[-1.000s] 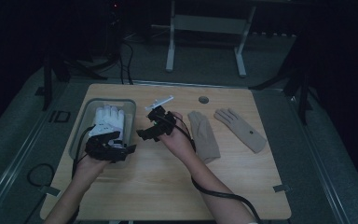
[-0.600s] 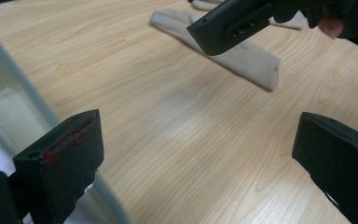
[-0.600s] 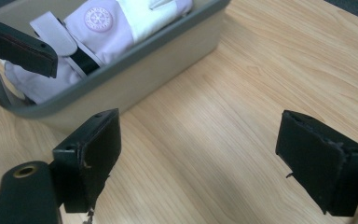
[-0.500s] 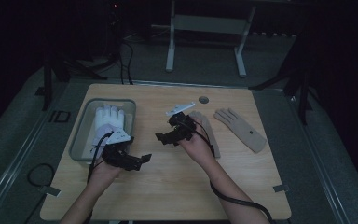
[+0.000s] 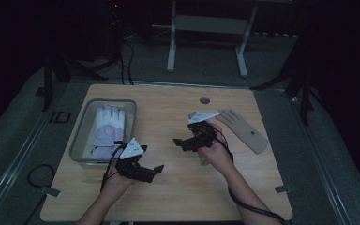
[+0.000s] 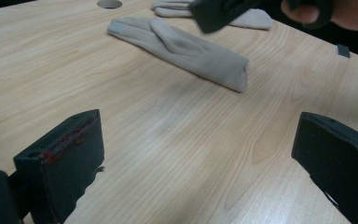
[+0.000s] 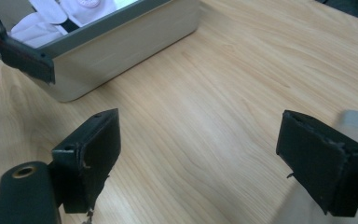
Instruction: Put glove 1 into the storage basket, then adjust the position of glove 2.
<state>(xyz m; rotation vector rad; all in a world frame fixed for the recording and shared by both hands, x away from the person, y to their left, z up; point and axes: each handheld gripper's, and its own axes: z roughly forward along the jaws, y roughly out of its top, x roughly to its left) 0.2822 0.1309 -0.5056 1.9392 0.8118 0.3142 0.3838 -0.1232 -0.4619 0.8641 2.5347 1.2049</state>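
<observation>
My left gripper (image 5: 158, 169) hovers low over the table's front middle, right of the tray. Its jaws have just been opening and stand wide with nothing between them (image 6: 196, 158). Ahead of it in the left gripper view lies a folded beige glove (image 6: 182, 46), with a second beige glove (image 6: 254, 17) behind. My right gripper (image 5: 177, 142) is open and empty (image 7: 196, 158), over the table's middle beside the beige glove (image 5: 244, 130), pointing left toward the tray. White gloves (image 5: 108, 125) lie inside the grey tray (image 5: 81, 136).
The tray wall (image 7: 130, 46) stands ahead of the right gripper, with the left gripper (image 7: 21, 52) crossing its near corner. A round hole (image 5: 205, 100) sits near the table's far edge. Bare wood (image 5: 178, 197) stretches along the front.
My left hand has drawn back from the tray toward the front middle of the table. The right hand has moved rightward over the beige gloves.
</observation>
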